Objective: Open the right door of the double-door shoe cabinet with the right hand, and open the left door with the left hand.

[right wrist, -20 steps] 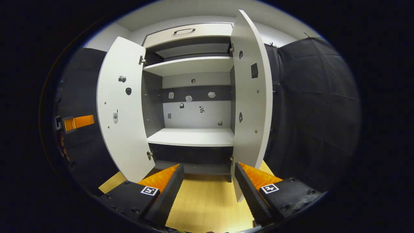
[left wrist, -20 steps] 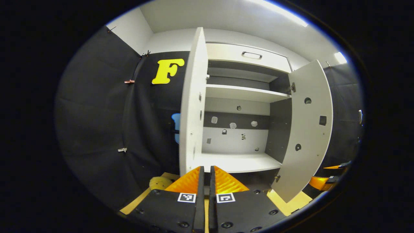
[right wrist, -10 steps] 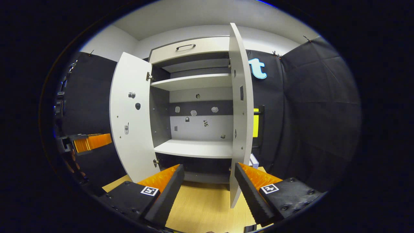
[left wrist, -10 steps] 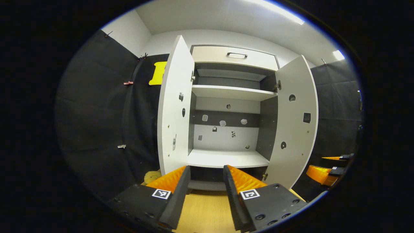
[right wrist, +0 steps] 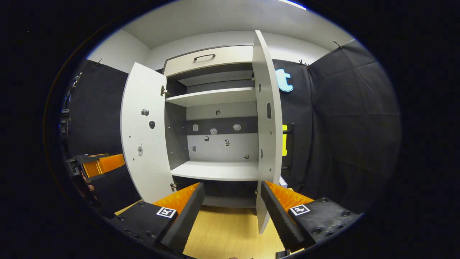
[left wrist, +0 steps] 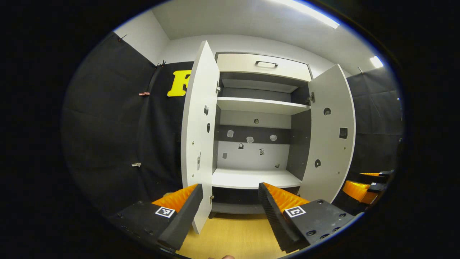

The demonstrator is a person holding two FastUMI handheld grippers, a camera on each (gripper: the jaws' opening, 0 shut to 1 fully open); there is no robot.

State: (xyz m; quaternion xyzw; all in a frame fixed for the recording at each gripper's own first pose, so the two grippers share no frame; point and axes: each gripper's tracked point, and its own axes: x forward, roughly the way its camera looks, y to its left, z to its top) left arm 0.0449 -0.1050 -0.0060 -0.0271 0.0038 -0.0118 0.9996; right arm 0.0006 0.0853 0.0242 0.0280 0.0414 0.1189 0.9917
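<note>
The white shoe cabinet [left wrist: 258, 178] stands with both doors swung out, its shelves bare. In the left gripper view the left door [left wrist: 198, 129] rises just beyond my left gripper [left wrist: 230, 196], which is open and holds nothing. The right door [left wrist: 332, 144] hangs open at the right, with the other gripper [left wrist: 361, 189] low beside it. In the right gripper view the right door [right wrist: 267, 126] stands nearly edge-on above my right gripper [right wrist: 233, 192], open and apart from it. The left door [right wrist: 143, 133] is at the left, and the left gripper [right wrist: 102, 163] is past it.
A drawer with a dark handle [left wrist: 266, 64] tops the cabinet. Small stickers dot the cabinet's back panel [right wrist: 222, 144]. Light wood floor [right wrist: 230, 230] lies in front. Black cloth walls close in on both sides. A small white box [right wrist: 283, 180] sits on the floor behind the right door.
My left gripper, shut at the left door's edge a second ago, has opened and drawn back. The right gripper stayed open and its view shifted slightly.
</note>
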